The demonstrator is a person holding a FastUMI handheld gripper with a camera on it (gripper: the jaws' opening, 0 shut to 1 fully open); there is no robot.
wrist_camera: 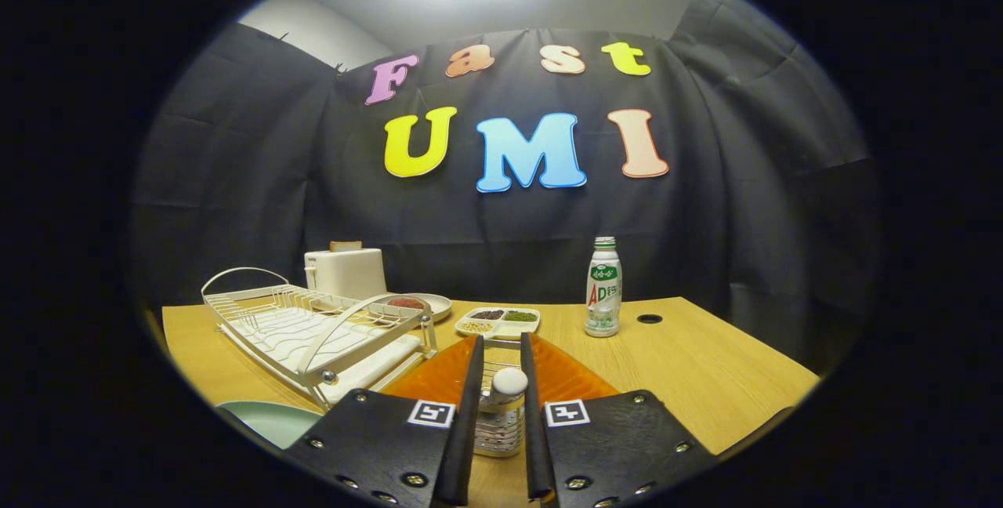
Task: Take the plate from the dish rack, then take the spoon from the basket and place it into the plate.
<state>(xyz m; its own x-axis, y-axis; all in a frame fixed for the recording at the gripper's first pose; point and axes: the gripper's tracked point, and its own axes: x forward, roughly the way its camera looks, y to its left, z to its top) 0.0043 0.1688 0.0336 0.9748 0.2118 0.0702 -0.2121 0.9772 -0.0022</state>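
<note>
Tongs [501, 382] narrowed around the white rounded end of the spoon [508, 381] — both fingers close against it, though actual contact on either side hard to confirm. Spoon standing upright in a small wire basket [499, 426], which sits between the fingers on an orange mat [564, 379].

Just left of the tongs, low down — pale green plate [270, 420] lying flat on the surface [705, 367], beside the near corner of the dish rack [313, 328]. Rack looks empty of dishes.

Beyond the fingers: divided tray [498, 321] with grains, a small dish [419, 305] with something red in it, white toaster [345, 271] at the back, drink bottle [603, 288] to the right.

Progress, judged: plate step apparently done, plate out of rack and resting on the surface. Spoon step under way, at the grasp, not lifted clear of basket. Left to do: secure the grip, draw spoon up out of the wires, carry leftward, set down in plate.
</note>
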